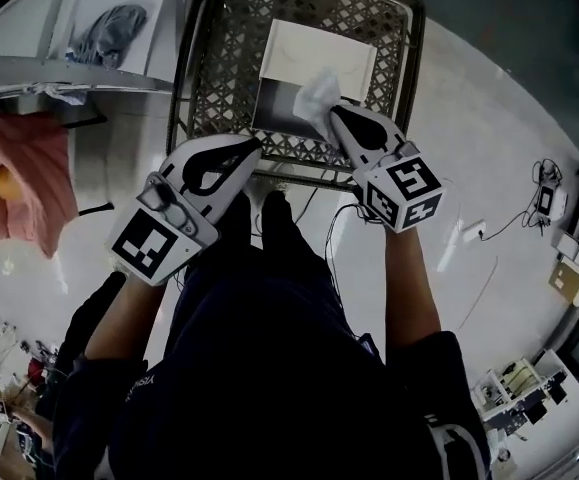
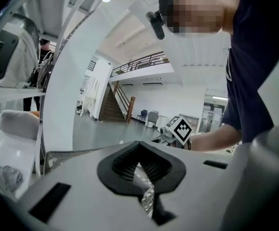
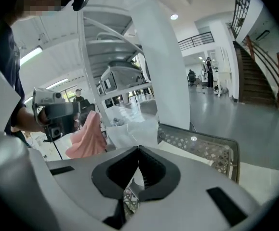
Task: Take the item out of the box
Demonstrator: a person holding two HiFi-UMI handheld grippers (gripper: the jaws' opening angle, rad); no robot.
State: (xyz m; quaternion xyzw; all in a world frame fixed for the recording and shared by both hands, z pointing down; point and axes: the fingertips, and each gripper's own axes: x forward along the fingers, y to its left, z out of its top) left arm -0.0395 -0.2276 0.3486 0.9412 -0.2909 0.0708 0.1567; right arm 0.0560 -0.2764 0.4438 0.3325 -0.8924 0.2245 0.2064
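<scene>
A wire mesh basket [image 1: 224, 58] holds a flat white box [image 1: 319, 53] with a dark side facing me. My right gripper [image 1: 331, 108] reaches over the basket's near rim, shut on a crumpled white plastic-wrapped item [image 1: 316, 93] held just above the box. In the right gripper view the item [image 3: 132, 124] bunches up beyond the closed right gripper [image 3: 138, 150]. My left gripper [image 1: 257, 146] hovers at the basket's front rim, left of the box, jaws together and holding nothing. In the left gripper view the left gripper [image 2: 139, 148] shows only mesh through its slit.
A shelf unit stands at the left with a pink cloth [image 1: 24, 168] hanging and a grey garment [image 1: 109, 30] on top. Cables and a power strip [image 1: 474, 230] lie on the glossy floor to the right. My legs are right against the basket's front.
</scene>
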